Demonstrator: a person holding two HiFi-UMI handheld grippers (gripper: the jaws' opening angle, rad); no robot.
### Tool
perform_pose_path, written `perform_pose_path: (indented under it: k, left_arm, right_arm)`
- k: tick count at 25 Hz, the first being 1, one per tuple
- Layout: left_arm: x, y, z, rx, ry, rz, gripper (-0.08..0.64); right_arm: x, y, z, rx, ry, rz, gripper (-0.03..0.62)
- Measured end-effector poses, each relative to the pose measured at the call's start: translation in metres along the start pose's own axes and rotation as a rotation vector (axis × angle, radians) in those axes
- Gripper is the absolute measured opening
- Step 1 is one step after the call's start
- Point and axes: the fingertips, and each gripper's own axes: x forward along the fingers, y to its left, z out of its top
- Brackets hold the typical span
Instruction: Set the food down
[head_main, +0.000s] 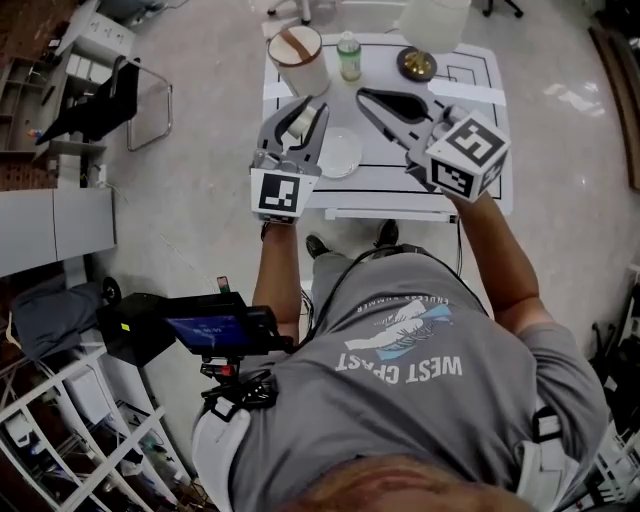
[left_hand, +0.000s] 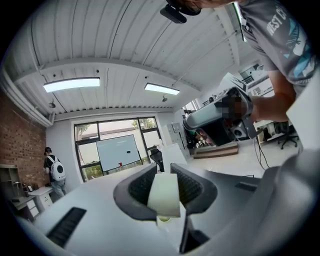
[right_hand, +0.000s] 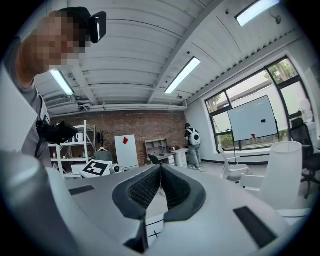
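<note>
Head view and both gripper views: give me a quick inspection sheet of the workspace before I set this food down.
Surface: white table with black marked lines.
Job's things: pale piece of food held in the left gripper; white plate, apparently empty, close beside that gripper in the head view.
Clutter: round lidded tub, small bottle and dark dish along the far edge.
Grippers: left gripper shut on the food; right gripper shut, nothing between its jaws.
Cables: thin cable beside the person's right arm.
Surroundings: chair on the floor at left; person with backpack far off by the window.
</note>
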Motion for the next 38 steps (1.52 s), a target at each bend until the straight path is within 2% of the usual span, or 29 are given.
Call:
perform_pose_path:
  k: [2,5,9,14,22,28,38]
  left_arm:
    - [0.003,0.003,0.001,-0.007,0.028,0.030,0.092]
    - [0.005,0.004,-0.009,0.040,0.071,0.056,0.092]
    - [-0.005,-0.013,-0.021,0.061,0.107,0.067,0.092]
    - [0.000,-0.009,-0.046,0.098,0.165,0.073,0.092]
    - [-0.006,-0.037,-0.061,0.130,0.219,0.060,0.092]
    - [-0.005,-0.054,-0.094,0.141,0.266,0.025,0.092]
    - [-0.010,-0.057,-0.138,0.137,0.347,0.043,0.092]
  right_arm:
    - [0.003,-0.001,0.002,-0.003,0.006,0.029,0.006]
    - [0.006,0.000,0.002,0.006,0.002,0.054,0.006]
    - [-0.002,0.019,-0.006,0.011,-0.008,0.056,0.006]
    - [0.005,0.029,-0.016,0.014,0.013,0.058,0.006]
    - [-0.029,0.051,-0.022,0.032,-0.001,0.030,0.006]
    - [-0.033,0.056,-0.035,0.044,0.001,0.009,0.006]
    - [-0.029,0.054,-0.042,0.050,0.029,0.015,0.006]
